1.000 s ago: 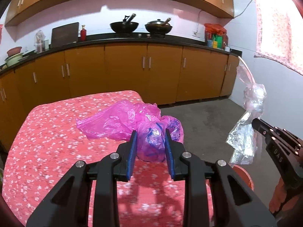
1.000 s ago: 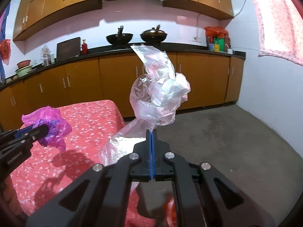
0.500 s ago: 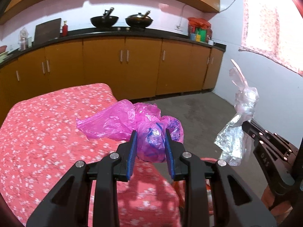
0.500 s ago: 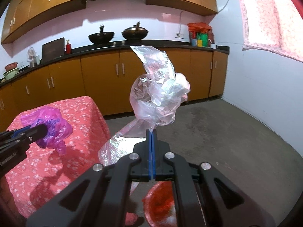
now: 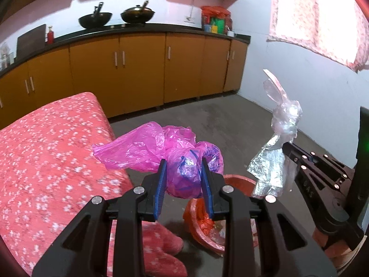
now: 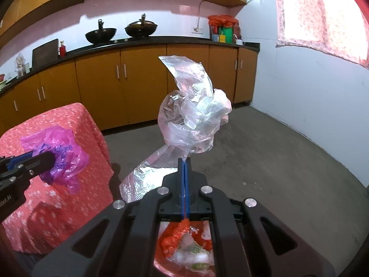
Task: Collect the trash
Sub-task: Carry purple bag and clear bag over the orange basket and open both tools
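A crumpled pink plastic bag is clamped between the blue pads of my left gripper, held in the air past the table's corner; the same pink bag shows at the left of the right wrist view. My right gripper is shut on a clear crinkled plastic wrapper, which stands up above the jaws and hangs down to the left. That wrapper appears right of the pink bag in the left wrist view. A red bin with trash inside sits on the floor below both grippers, also seen as the red bin.
A table under a red flowered cloth fills the left. Orange cabinets with a black counter, two woks and containers line the far wall. Grey concrete floor spreads right toward a white wall with a curtained window.
Both grippers have swung right and downward, off the table and over the floor. The red bin has come into view beneath them. Both grips are unchanged.
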`<move>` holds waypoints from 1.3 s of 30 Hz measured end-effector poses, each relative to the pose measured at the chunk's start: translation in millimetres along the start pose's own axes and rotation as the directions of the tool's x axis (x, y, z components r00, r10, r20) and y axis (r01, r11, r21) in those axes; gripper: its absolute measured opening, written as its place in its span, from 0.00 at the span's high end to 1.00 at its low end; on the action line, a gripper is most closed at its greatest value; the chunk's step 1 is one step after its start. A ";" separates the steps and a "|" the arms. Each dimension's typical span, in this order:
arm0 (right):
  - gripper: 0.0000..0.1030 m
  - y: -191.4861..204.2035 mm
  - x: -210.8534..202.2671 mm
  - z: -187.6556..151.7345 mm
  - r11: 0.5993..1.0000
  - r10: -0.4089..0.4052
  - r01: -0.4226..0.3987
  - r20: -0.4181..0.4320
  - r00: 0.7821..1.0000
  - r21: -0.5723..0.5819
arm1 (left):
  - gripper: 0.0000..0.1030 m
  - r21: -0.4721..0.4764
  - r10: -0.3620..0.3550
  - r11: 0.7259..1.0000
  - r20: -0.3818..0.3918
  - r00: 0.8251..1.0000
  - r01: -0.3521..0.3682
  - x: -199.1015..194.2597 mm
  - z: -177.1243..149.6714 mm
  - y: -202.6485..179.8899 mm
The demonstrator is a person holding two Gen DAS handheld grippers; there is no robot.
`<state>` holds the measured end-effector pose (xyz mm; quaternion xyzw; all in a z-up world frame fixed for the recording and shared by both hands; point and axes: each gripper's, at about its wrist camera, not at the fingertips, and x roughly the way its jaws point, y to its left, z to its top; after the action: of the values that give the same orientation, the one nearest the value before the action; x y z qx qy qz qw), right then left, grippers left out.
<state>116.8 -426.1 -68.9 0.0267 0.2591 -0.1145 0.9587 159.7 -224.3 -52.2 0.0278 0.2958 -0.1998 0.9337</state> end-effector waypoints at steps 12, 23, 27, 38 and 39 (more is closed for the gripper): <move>0.98 -40.3 30.8 -43.9 0.998 -0.019 0.026 -0.120 0.993 0.057 | 0.71 0.091 -0.052 0.994 -0.096 0.994 0.060 40.7 -23.0 -41.7; 0.98 -66.1 63.1 -88.9 0.994 -0.017 0.041 -0.236 0.972 0.097 | 0.69 0.140 -0.072 0.985 -0.195 0.978 0.100 89.2 -43.5 -72.8; 0.98 -66.6 72.3 -100.7 0.995 -0.001 0.028 -0.271 0.962 0.095 | 0.69 0.139 -0.070 0.985 -0.229 0.971 0.104 106.0 -48.8 -76.9; 0.94 -67.1 91.6 -111.5 0.996 0.033 -0.003 -0.326 0.945 0.092 | 0.67 0.146 -0.055 0.985 -0.254 0.966 0.095 127.5 -57.7 -80.6; 0.94 -67.4 93.7 -110.9 0.995 0.035 -0.004 -0.328 0.944 0.097 | 0.66 0.146 -0.054 0.985 -0.254 0.966 0.094 129.1 -57.1 -81.2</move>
<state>125.3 -498.7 -211.3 0.0938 0.4093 -0.1112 0.9007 193.3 -335.2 -166.6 0.1150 0.3947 -0.2522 0.8760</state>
